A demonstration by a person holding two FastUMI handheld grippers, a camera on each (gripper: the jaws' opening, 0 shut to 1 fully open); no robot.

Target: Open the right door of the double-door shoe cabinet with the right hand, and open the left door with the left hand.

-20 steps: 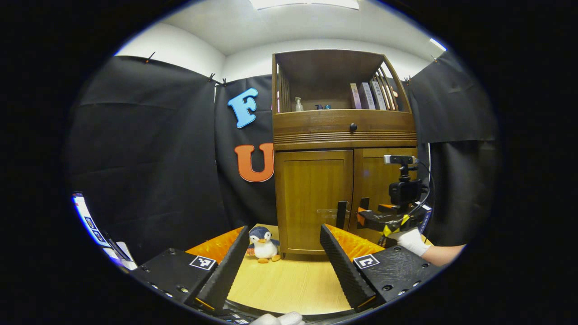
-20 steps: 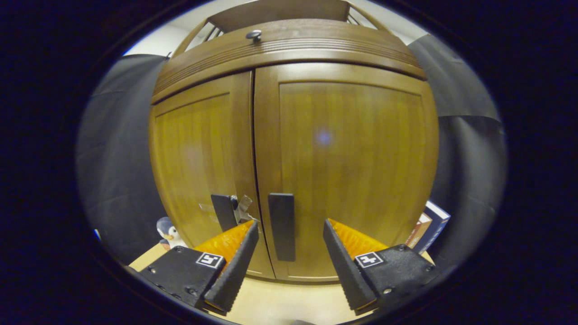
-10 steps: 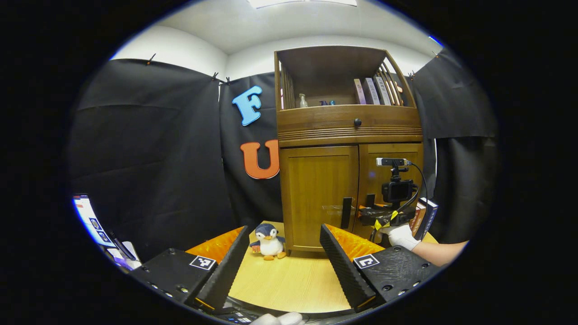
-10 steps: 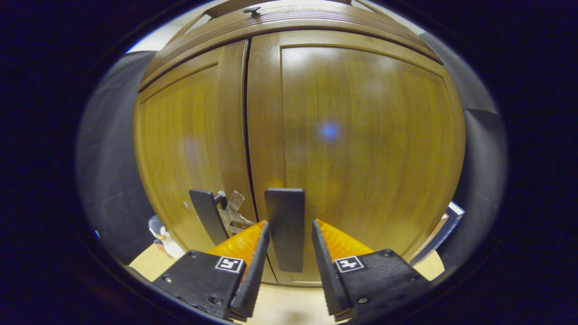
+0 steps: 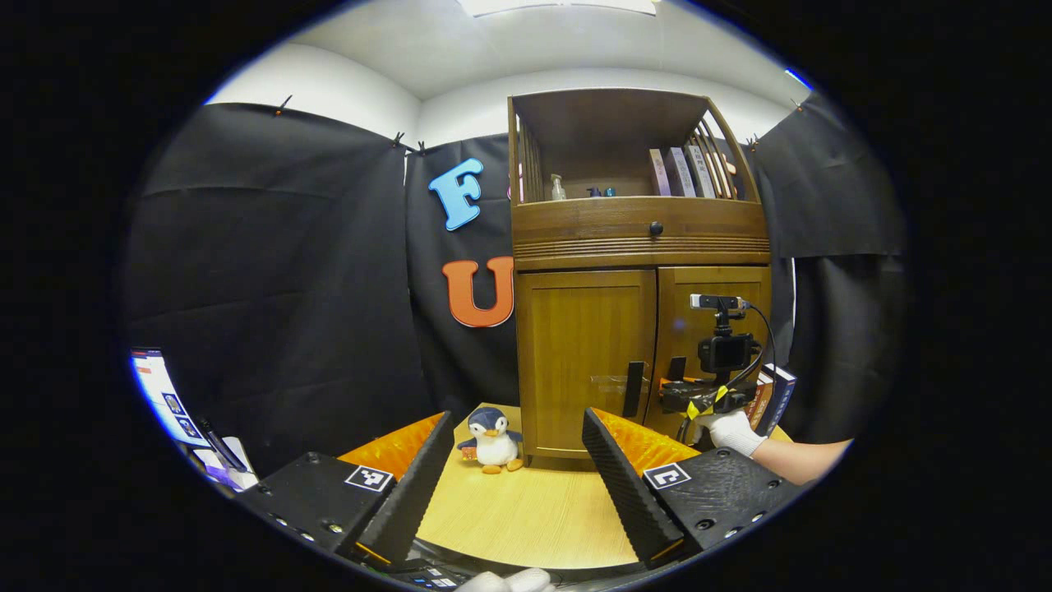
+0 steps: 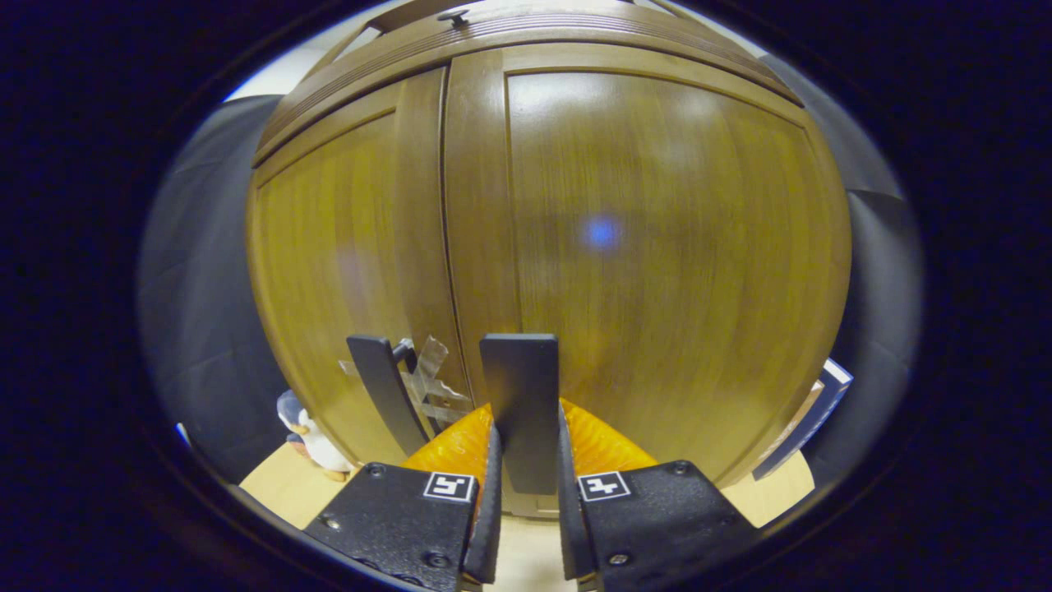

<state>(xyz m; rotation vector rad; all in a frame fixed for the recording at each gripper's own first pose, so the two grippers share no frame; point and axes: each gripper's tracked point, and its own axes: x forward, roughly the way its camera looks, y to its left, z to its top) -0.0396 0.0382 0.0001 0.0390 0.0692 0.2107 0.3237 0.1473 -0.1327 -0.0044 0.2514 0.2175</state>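
Right gripper (image 6: 526, 501) fingers pinching right door handle (image 6: 520, 403); left gripper (image 5: 518, 485) fingers spread, penguin toy (image 5: 491, 428) beside cabinet (image 5: 641, 247).

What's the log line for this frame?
right gripper: shut on right handle | left gripper: open, off cabinet | doors: closed

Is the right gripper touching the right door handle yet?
Touching. In the right gripper view the right gripper has both fingers closed against the sides of the right door handle, with no gap visible.
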